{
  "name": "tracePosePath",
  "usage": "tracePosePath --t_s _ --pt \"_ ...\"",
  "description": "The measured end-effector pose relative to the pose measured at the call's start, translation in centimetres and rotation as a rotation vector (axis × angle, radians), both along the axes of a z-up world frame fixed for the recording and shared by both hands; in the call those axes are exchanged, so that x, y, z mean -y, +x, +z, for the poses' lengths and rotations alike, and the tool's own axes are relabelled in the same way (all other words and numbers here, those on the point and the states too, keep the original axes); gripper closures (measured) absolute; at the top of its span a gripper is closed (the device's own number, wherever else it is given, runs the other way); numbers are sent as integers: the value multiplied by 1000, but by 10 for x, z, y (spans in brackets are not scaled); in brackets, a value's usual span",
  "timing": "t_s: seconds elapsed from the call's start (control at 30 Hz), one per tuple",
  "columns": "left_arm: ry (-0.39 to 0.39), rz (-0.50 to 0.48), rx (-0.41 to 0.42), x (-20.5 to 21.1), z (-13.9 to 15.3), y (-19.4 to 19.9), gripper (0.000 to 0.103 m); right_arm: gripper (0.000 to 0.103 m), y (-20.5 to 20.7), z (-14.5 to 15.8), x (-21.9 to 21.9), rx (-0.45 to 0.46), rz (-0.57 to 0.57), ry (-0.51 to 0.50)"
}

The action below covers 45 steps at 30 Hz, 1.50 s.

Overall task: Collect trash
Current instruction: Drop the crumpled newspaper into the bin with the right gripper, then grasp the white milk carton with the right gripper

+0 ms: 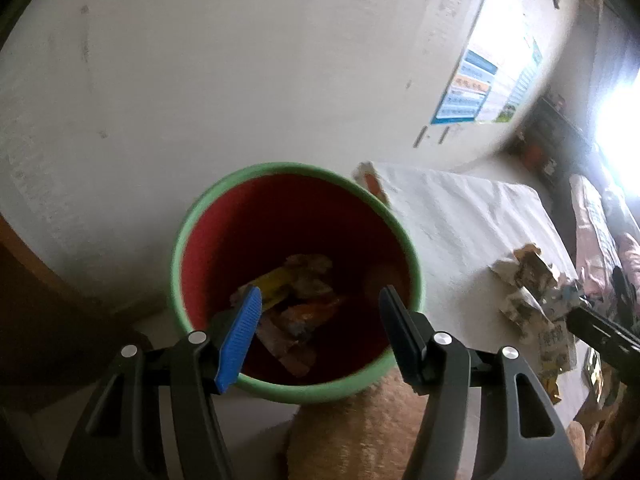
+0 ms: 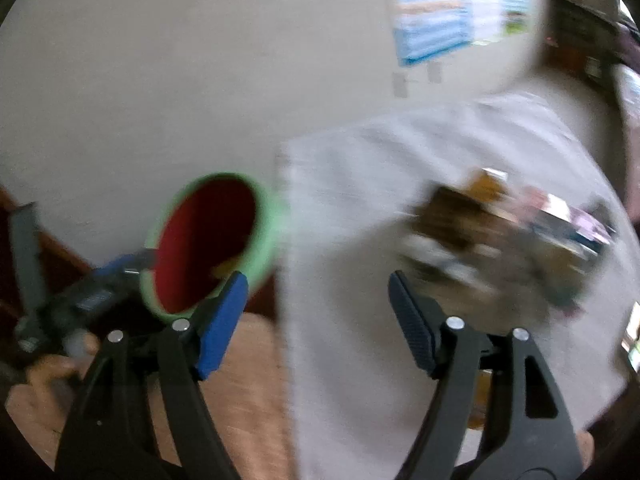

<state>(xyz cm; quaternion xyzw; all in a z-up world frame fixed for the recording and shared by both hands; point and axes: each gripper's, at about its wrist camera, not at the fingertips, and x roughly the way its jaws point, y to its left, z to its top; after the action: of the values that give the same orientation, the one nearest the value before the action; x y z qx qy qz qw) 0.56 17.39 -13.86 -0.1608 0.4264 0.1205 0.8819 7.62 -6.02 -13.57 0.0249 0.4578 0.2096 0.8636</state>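
A bin with a green rim and red inside stands on the floor by the wall. Crumpled wrappers lie at its bottom. My left gripper hangs open just above the bin's mouth, with nothing between its fingers. In the blurred right wrist view my right gripper is open and empty over the white table. A pile of wrappers and paper scraps lies ahead of it to the right. The same pile shows at the right of the left wrist view. The bin is at the right gripper's left.
A white wall with a poster stands behind the bin. Brown wood trim runs at the left. A tan carpet lies below. A hand holds the left gripper's handle. Dark shelves stand at the far right.
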Motion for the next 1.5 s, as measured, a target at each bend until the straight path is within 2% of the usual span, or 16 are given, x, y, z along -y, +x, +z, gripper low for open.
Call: tracePosePath --t_s 0.1,0.17,0.3,0.47,0.53,0.6,0.63,0.67,0.87,1.03,1.17,1.3,1.5 --pt "3 -28 -5 12 1 3 44 31 -6 -16 54 -29 -129 -42" --pt "8 -46 -7 20 2 4 44 31 -13 -31 91 -70 -215 -37" --pt "9 -97 -18 42 3 9 44 31 -9 -49 140 -126 -330 -8" --pt "34 -191 -13 82 12 11 44 31 9 -70 141 -144 -275 -67" --pt "42 -223 -6 93 16 9 44 31 12 -77 144 -153 -271 -51" --pt "26 -269 5 108 17 6 44 45 17 -84 146 -166 -263 -26" --pt "13 -299 0 118 15 5 45 59 18 -87 147 -173 -256 -27" --pt "4 -330 -13 128 12 4 45 62 20 -89 147 -185 -246 -19" --pt "-30 -552 -83 197 -4 -1 45 64 8 -69 168 -157 -259 106" --pt "9 -684 -106 240 -13 6 45 64 -19 -64 193 -165 -302 178" --pt "-14 -722 -136 263 -21 20 45 65 -34 -58 209 -170 -340 197" --pt "-20 -755 -153 285 -29 27 45 65 -50 -55 224 -176 -361 175" --pt "11 -799 -199 309 -52 39 45 63 -65 -73 231 -255 -355 180"
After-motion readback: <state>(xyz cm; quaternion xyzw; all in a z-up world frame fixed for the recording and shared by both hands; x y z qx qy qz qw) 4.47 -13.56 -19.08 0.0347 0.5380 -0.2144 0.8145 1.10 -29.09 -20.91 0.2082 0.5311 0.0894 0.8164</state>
